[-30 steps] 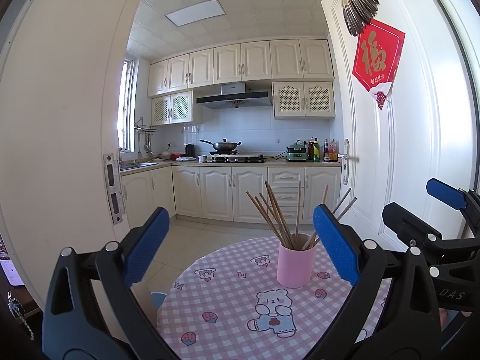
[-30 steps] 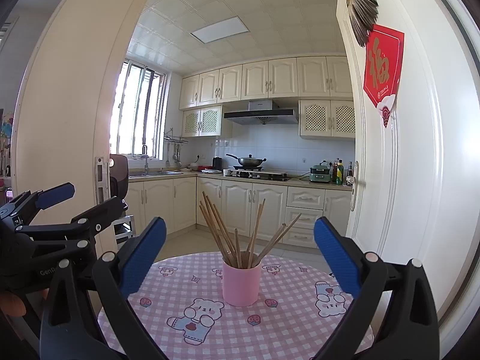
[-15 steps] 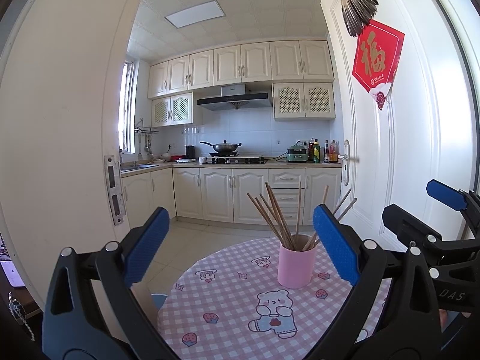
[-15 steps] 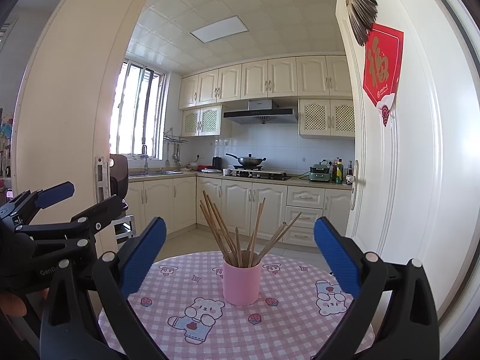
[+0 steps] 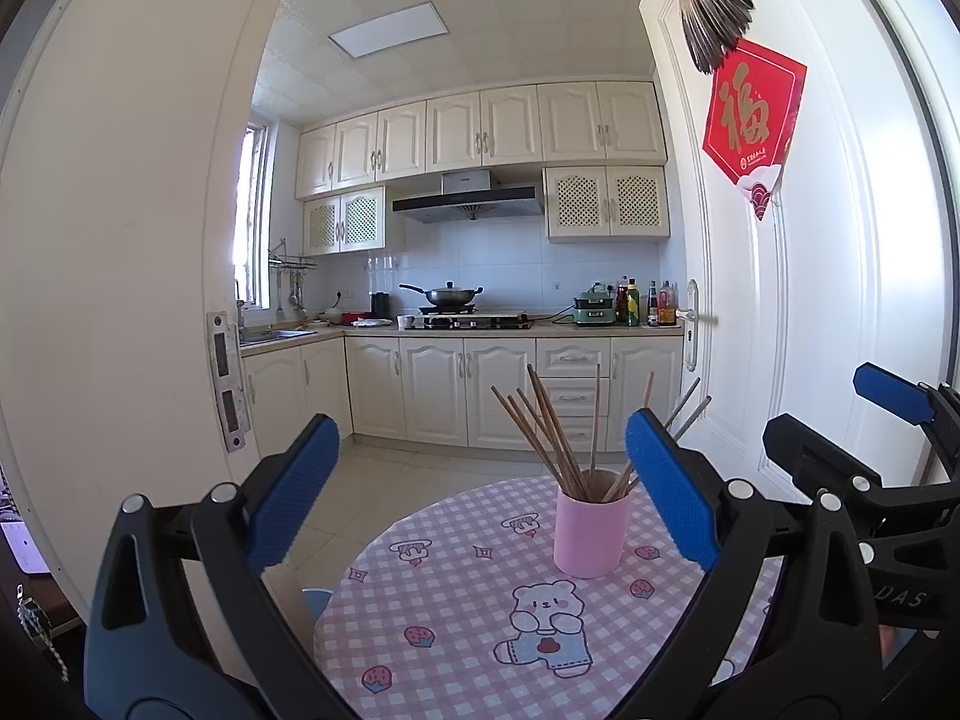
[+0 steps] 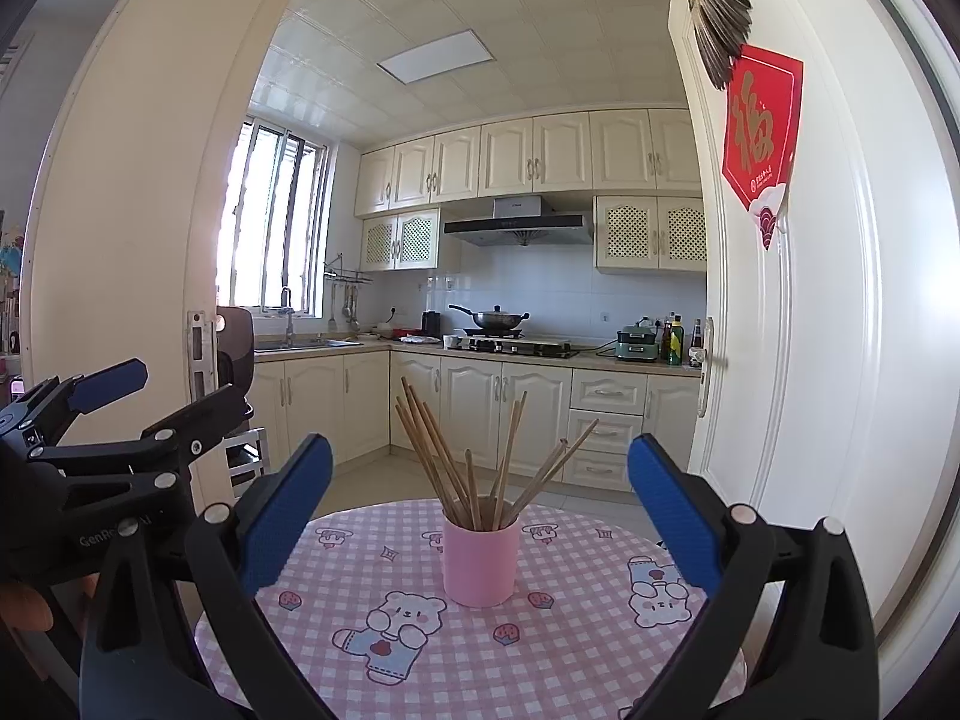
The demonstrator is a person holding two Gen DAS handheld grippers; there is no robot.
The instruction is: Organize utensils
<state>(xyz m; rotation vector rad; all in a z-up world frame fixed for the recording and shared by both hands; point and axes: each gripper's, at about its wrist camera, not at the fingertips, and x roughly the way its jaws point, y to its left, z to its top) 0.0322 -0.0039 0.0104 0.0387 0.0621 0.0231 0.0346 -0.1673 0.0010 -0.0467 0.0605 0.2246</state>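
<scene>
- Right wrist view: a pink cup (image 6: pixel 480 561) stands upright near the middle of a round table (image 6: pixel 600 648) covered in a pink checked cloth printed with bears and strawberries.
- A bundle of wooden chopsticks (image 6: pixel 474 468) stands in the cup, fanned outward, some leaning left, some right. No loose utensil shows on the cloth in either view.
- The right gripper (image 6: pixel 480 516) hangs above the near edge of the table, its two blue-padded fingers spread wide with the cup framed between them, well short of touching it. It holds nothing.
- Left wrist view: the same cup (image 5: pixel 591 531) sits to the right of centre. The left gripper (image 5: pixel 483 492) is also spread wide and empty; its right pad overlaps the rightmost chopsticks (image 5: pixel 564 438) in the picture but looks nearer the camera than they are.
- Each gripper shows at the side of the other's view, so the two are held side by side.
- Against the pictures from a second ago, nothing has shifted: cup, chopsticks and both grippers sit in the same places.
- Judgement: this stillness fits a pause before chopsticks are taken out to be sorted, or a rest with all of them gathered in the cup. The pictures do not settle which.
- Beyond the table an open white door (image 6: pixel 798 312) with a red paper decoration (image 6: pixel 759 132) leads to a kitchen.
</scene>
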